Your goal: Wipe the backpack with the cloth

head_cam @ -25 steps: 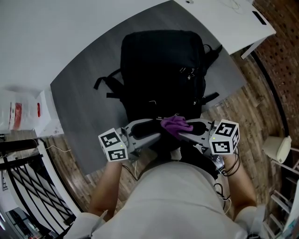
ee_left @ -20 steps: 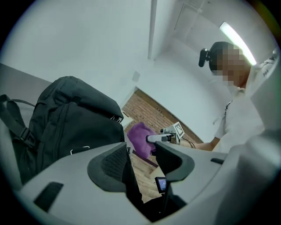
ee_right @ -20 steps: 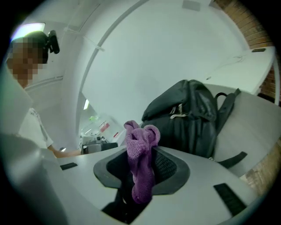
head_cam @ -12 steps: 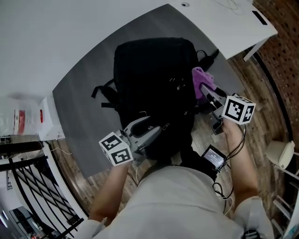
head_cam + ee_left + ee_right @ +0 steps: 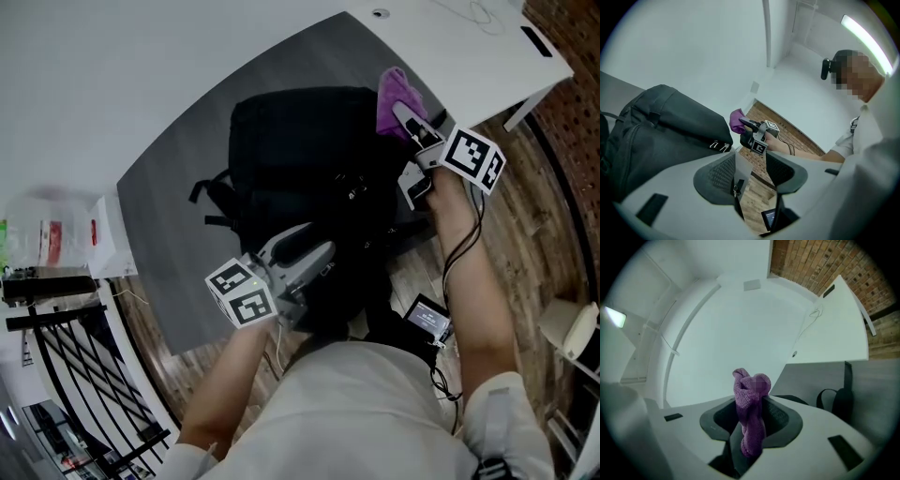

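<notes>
A black backpack [image 5: 309, 159] lies flat on the grey table [image 5: 169, 206]. My right gripper [image 5: 405, 111] is shut on a bunched purple cloth [image 5: 394, 89] and hovers at the backpack's far right corner. In the right gripper view the cloth [image 5: 750, 413] stands up between the two pads, with a backpack strap [image 5: 832, 401] to its right. My left gripper [image 5: 319, 248] is open at the backpack's near edge, and nothing is between its fingers. In the left gripper view the backpack [image 5: 661, 126] fills the left, and beyond it are the cloth [image 5: 737, 121] and the right gripper [image 5: 746, 125].
A white desk [image 5: 469, 37] adjoins the grey table at the far right. A white box [image 5: 103, 248] and a black railing [image 5: 56, 375] stand at the left. A small screen device [image 5: 429, 319] hangs on cables by the person's waist. Wooden floor surrounds the table.
The right gripper carried the cloth from the backpack's near edge, along its right side, to the far right corner. The left gripper shifted a little along the near edge and stayed open.
</notes>
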